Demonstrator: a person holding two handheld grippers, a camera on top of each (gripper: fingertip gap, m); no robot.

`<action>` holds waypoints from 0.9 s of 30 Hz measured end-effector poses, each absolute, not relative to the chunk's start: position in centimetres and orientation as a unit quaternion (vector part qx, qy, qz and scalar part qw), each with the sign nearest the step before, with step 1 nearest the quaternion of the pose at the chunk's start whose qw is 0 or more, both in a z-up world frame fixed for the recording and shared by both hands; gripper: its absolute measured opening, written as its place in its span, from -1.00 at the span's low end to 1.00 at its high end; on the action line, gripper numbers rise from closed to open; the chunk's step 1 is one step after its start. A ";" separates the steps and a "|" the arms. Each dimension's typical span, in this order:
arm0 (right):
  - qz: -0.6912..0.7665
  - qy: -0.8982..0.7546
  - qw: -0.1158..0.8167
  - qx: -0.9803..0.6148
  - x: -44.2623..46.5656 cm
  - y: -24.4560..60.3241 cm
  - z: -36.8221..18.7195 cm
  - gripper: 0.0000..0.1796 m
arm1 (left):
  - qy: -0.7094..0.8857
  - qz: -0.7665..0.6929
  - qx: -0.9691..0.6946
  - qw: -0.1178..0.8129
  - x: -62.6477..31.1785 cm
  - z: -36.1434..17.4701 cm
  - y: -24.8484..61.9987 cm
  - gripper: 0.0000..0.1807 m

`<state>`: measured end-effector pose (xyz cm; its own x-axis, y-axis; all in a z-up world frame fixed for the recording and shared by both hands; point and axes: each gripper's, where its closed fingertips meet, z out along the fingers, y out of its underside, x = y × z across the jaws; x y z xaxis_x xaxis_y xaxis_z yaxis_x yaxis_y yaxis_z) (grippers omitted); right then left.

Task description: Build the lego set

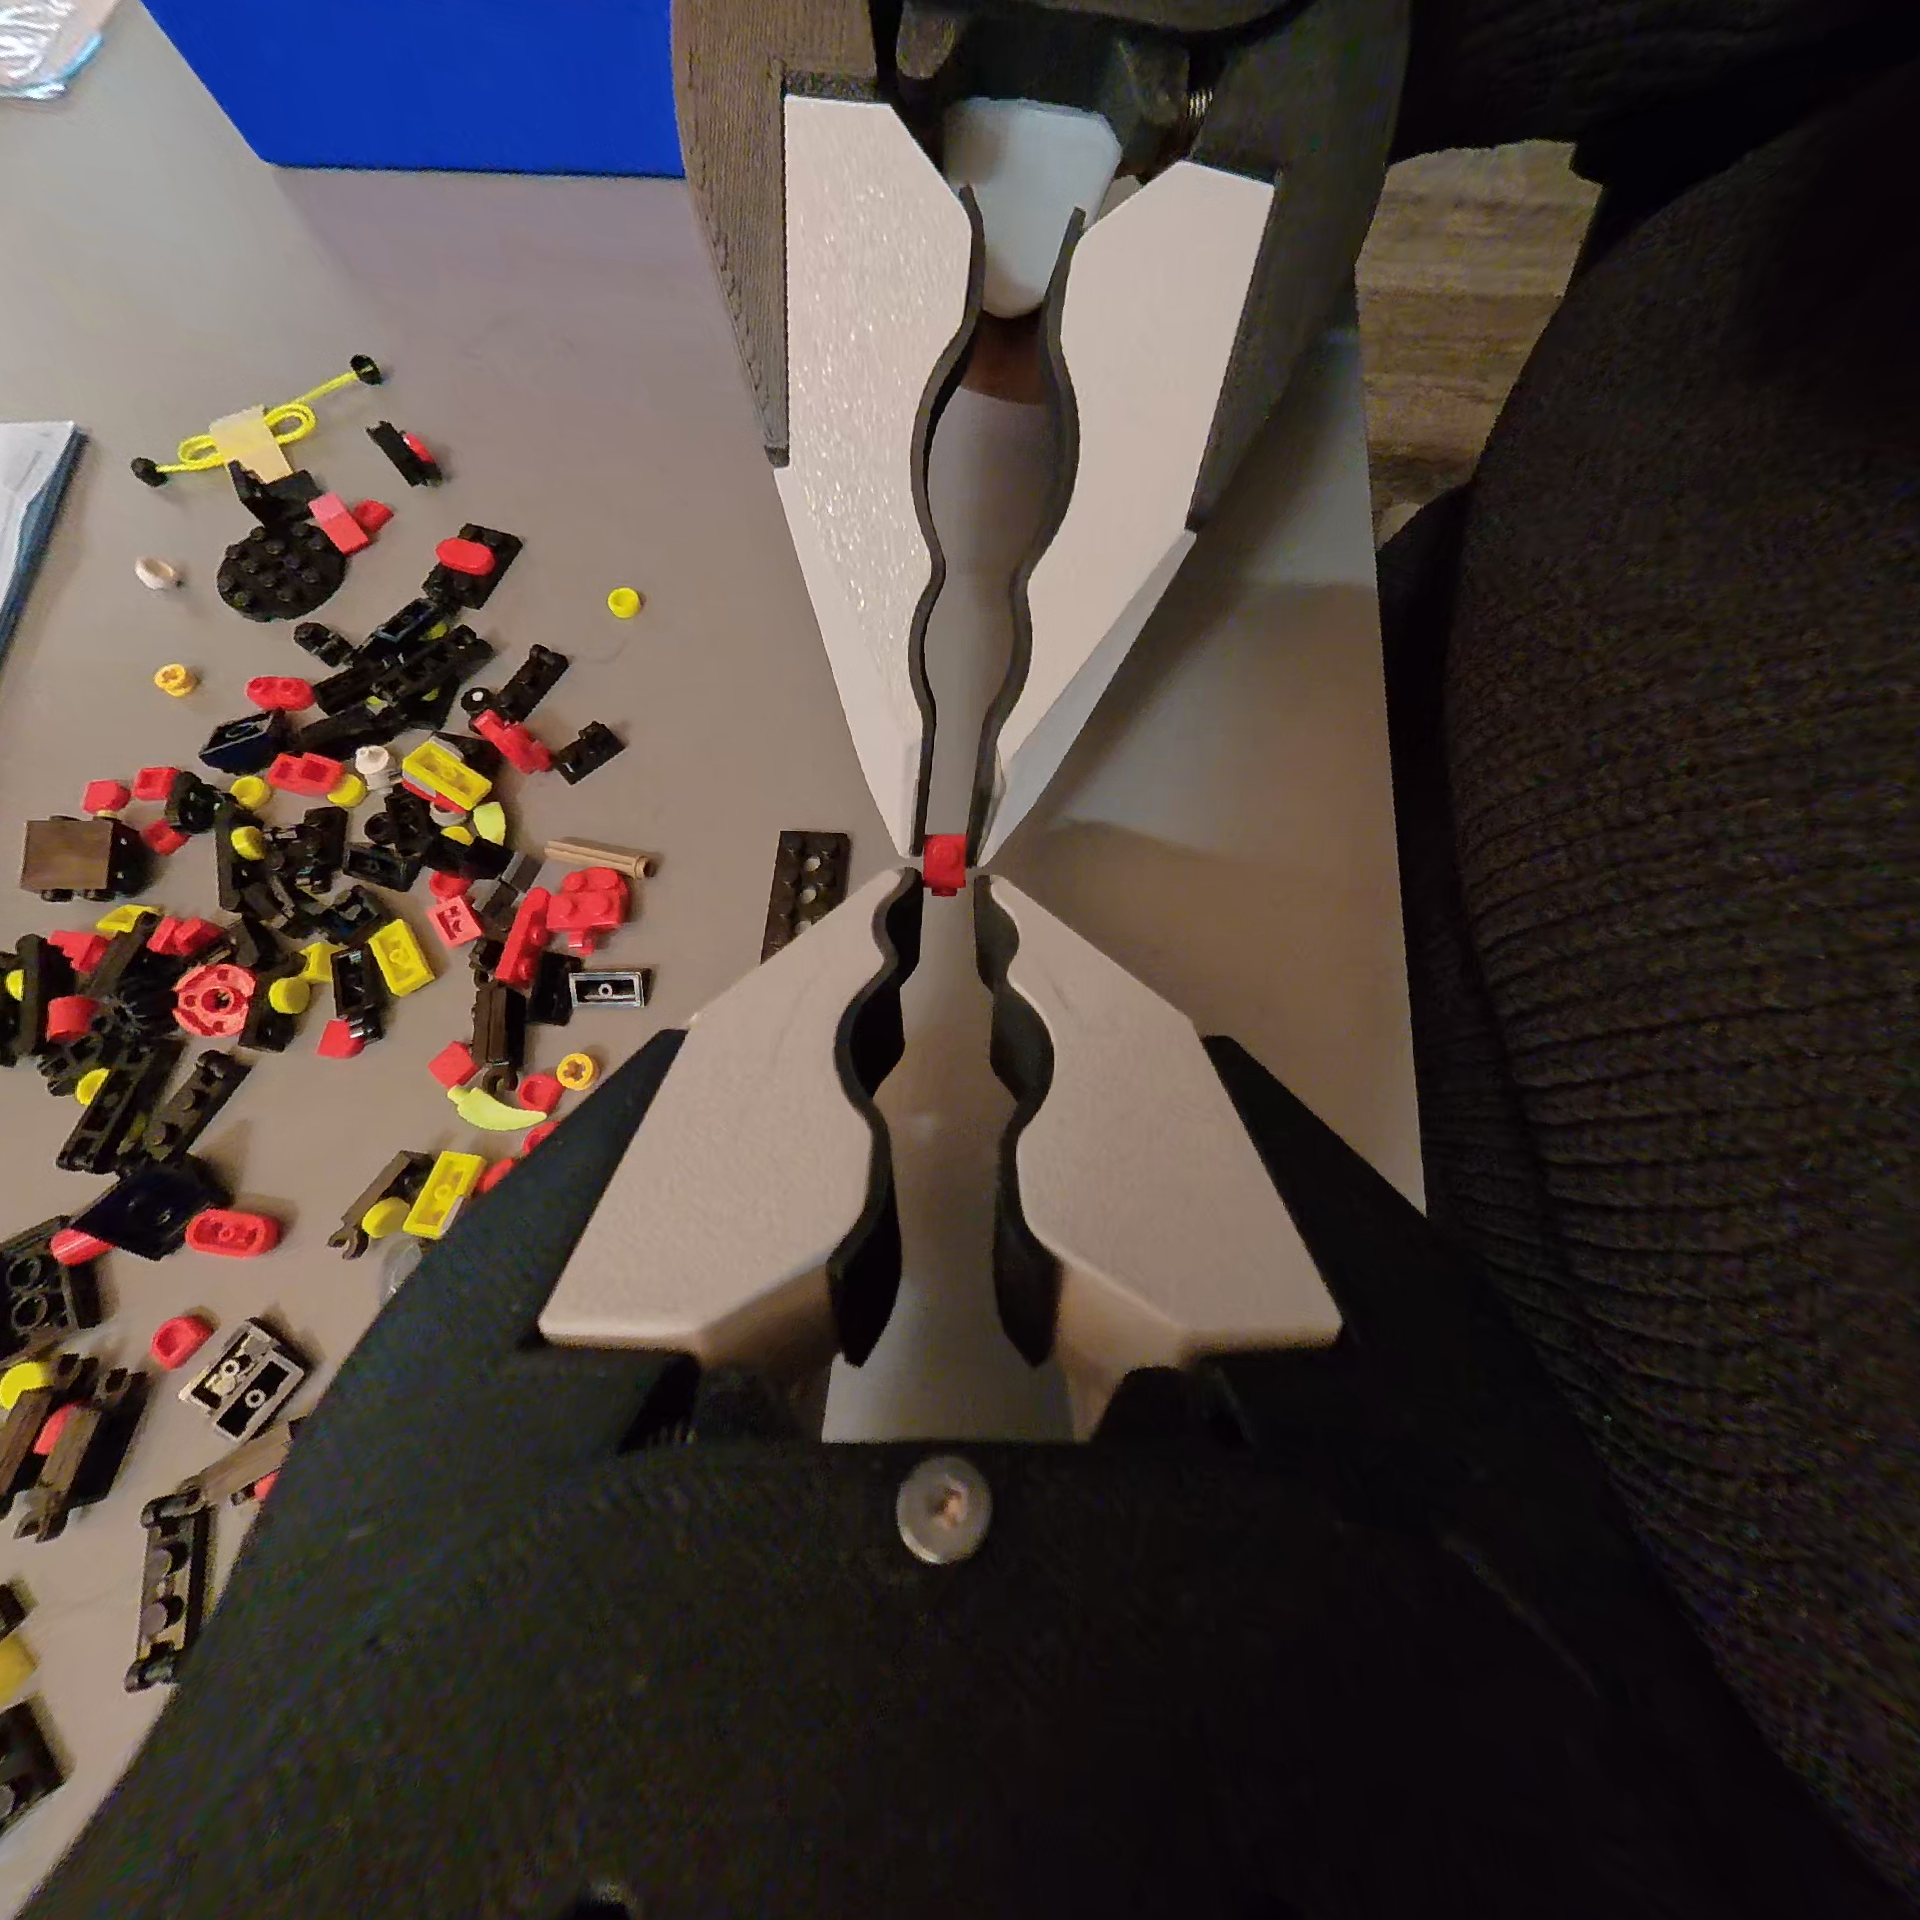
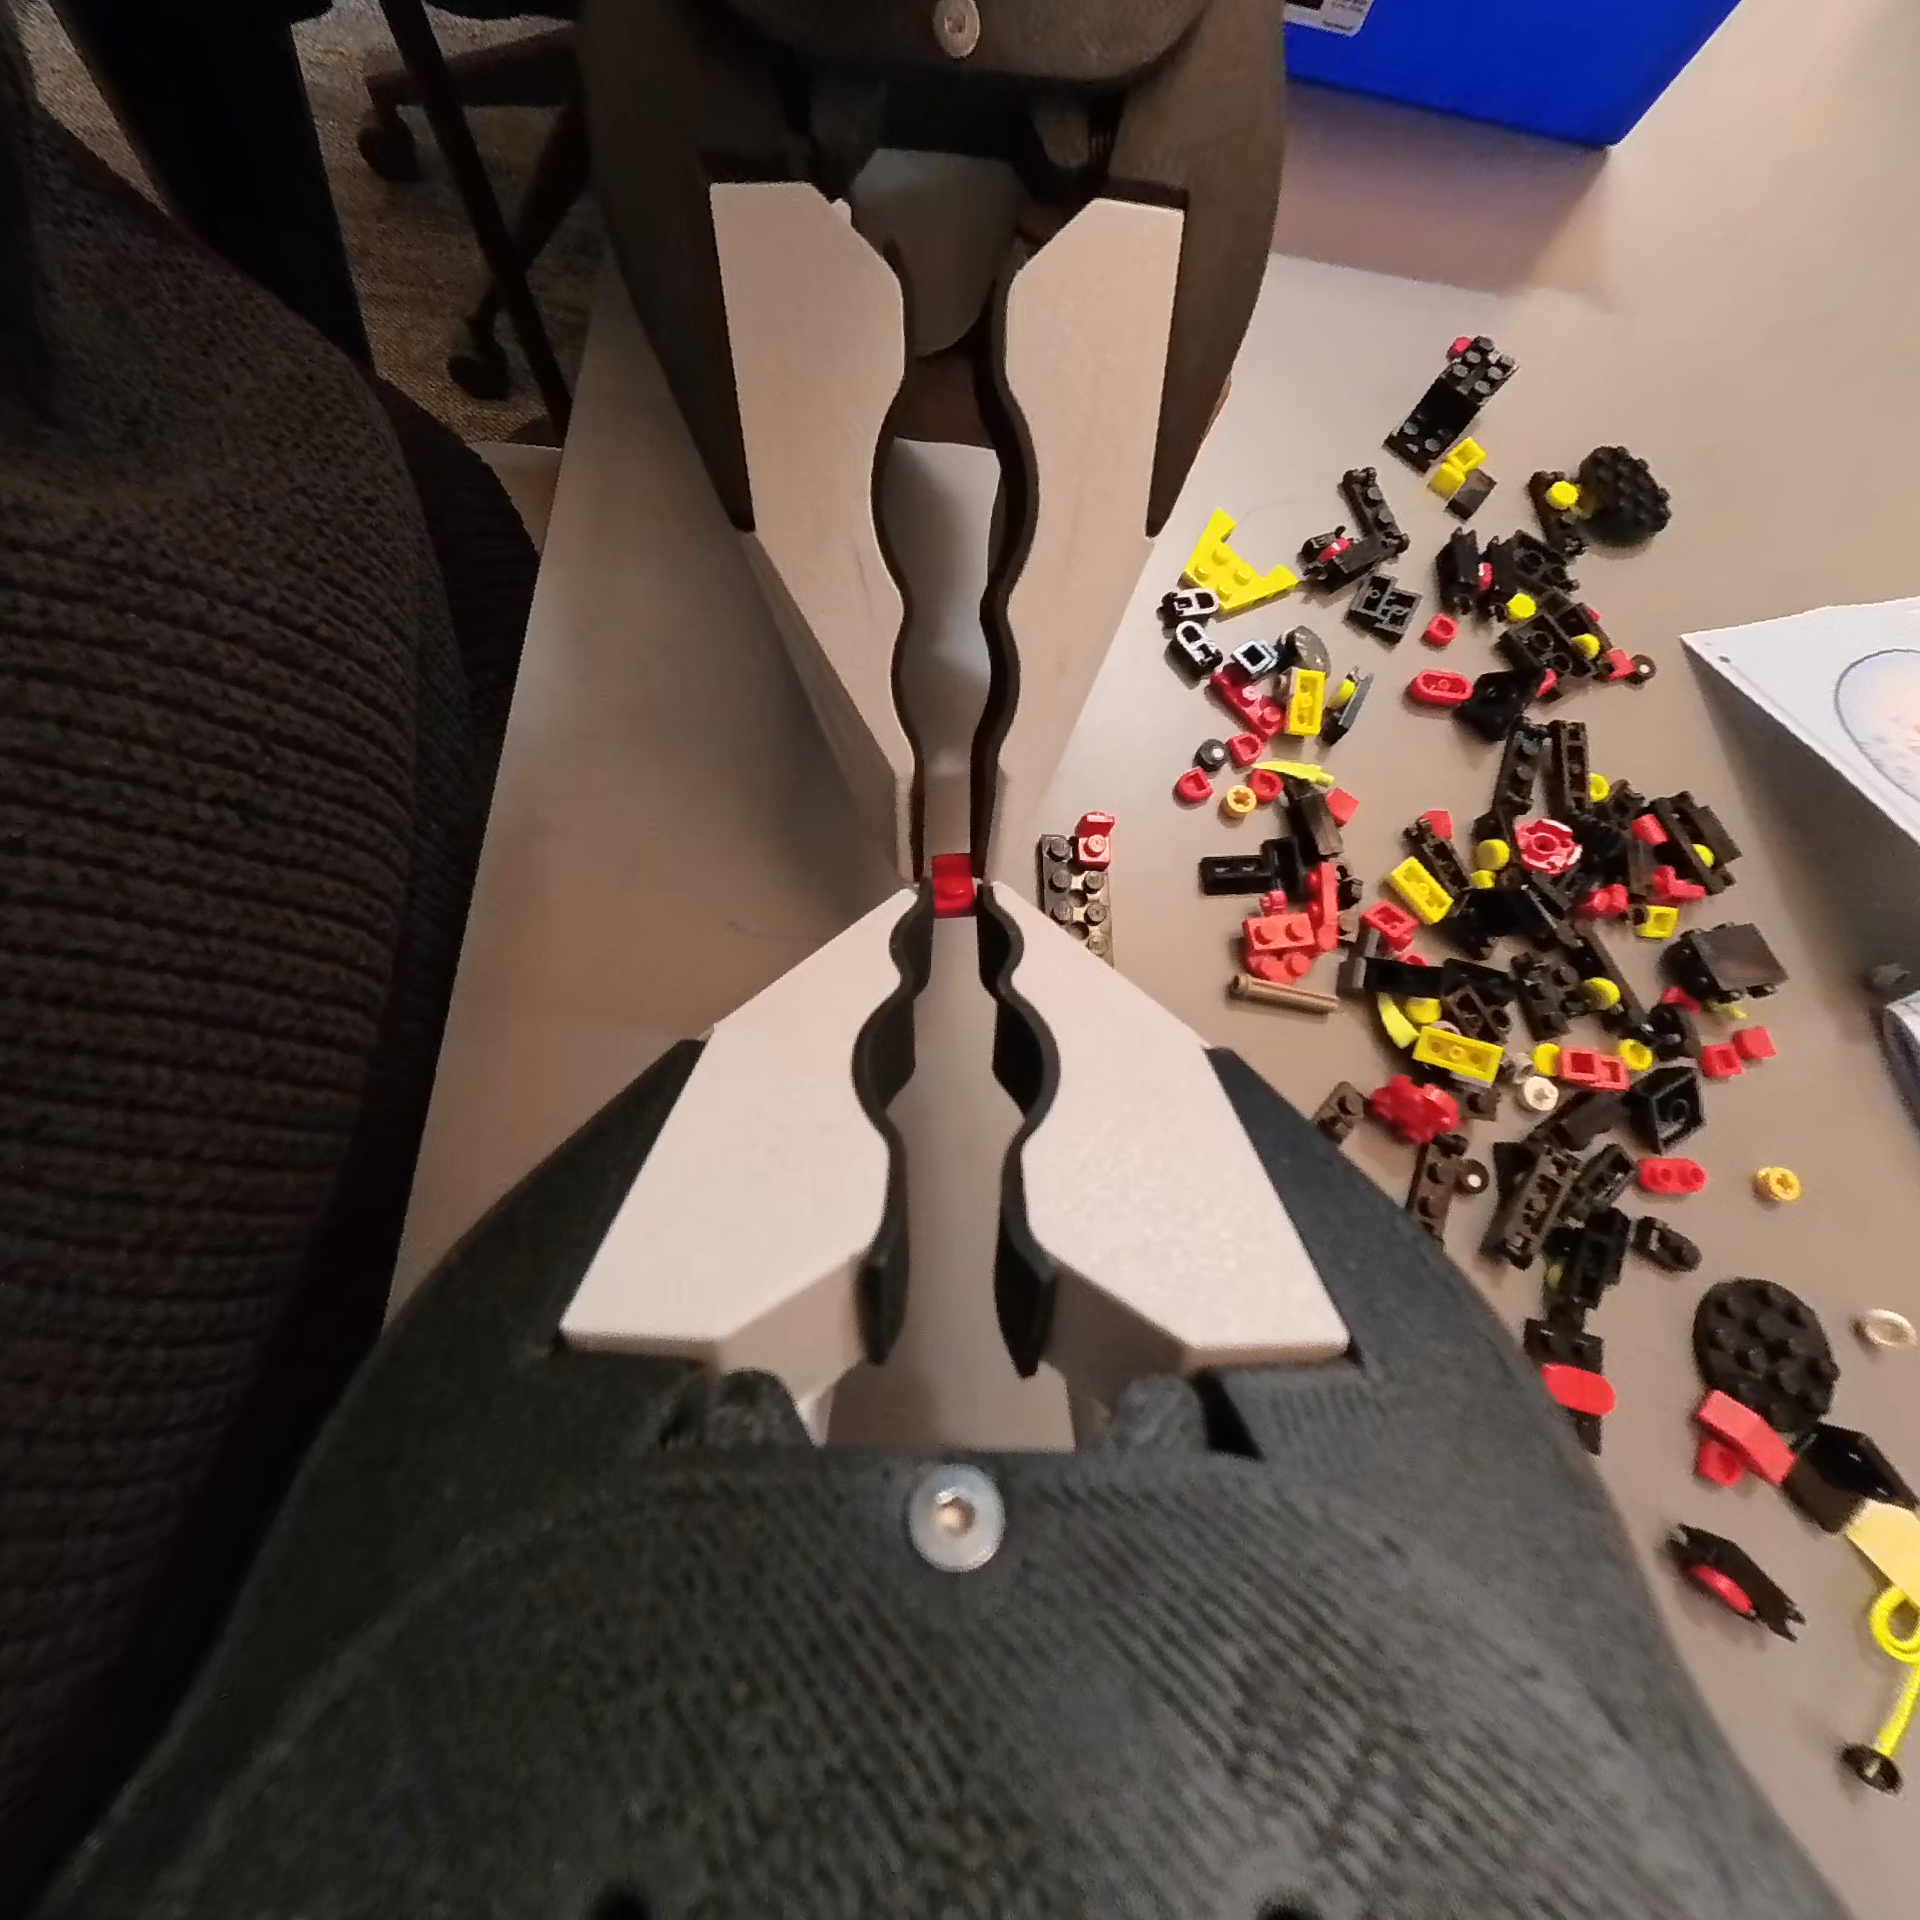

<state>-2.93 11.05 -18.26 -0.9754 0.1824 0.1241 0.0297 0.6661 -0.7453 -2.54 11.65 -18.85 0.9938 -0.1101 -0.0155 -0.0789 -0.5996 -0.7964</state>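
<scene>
A tiny red brick hangs above the near table edge, pinched from two sides. My left gripper comes up from the bottom of the left wrist view and is shut on its near end. My right gripper comes down from the top, tip to tip with the left, and is shut on the far end. In the right wrist view the same red brick sits between my right gripper and the left gripper. A black studded plate lies just beside the tips; it carries a small red piece.
A spread of loose black, red and yellow bricks covers the grey table. A blue box stands at the back. A paper booklet and a yellow string piece lie nearby. A dark knit sleeve fills the side. Less than 4 cm separates the two grippers' tips. The black studded plate is about equally far from each gripper, around 5 cm.
</scene>
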 end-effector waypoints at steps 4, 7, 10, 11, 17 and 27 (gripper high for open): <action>0.404 -0.908 0.093 -0.059 -2.9 11.0 -18.3 -0.93 | 0.053 -0.017 -0.894 0.444 -2.6 -18.9 11.6 -0.94; 0.401 -0.909 0.095 -0.057 -2.8 11.0 -18.4 -0.93 | 0.053 -0.017 -0.895 0.442 -2.5 -18.9 11.6 -0.94; 0.399 -0.910 0.096 -0.057 -2.8 11.0 -18.5 -0.93 | 0.054 -0.016 -0.895 0.442 -2.5 -19.0 11.6 -0.94; 0.397 -0.911 0.095 -0.058 -2.8 11.0 -18.5 -0.93 | 0.054 -0.015 -0.895 0.442 -2.5 -18.9 11.6 -0.93; 0.397 -0.911 0.097 -0.059 -2.9 11.0 -18.5 -0.93 | 0.053 -0.013 -0.896 0.441 -2.6 -19.0 11.7 -0.93; 0.401 -0.909 0.095 -0.063 -2.9 10.9 -18.5 -0.93 | 0.061 -0.006 -0.897 0.439 -2.6 -18.9 11.7 -0.94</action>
<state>-2.93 10.87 -18.52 -0.9741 0.1906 0.1215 0.0388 0.6704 -0.7410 -2.56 11.67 -18.86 0.9924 -0.1154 -0.0431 -0.1048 -0.6076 -0.7873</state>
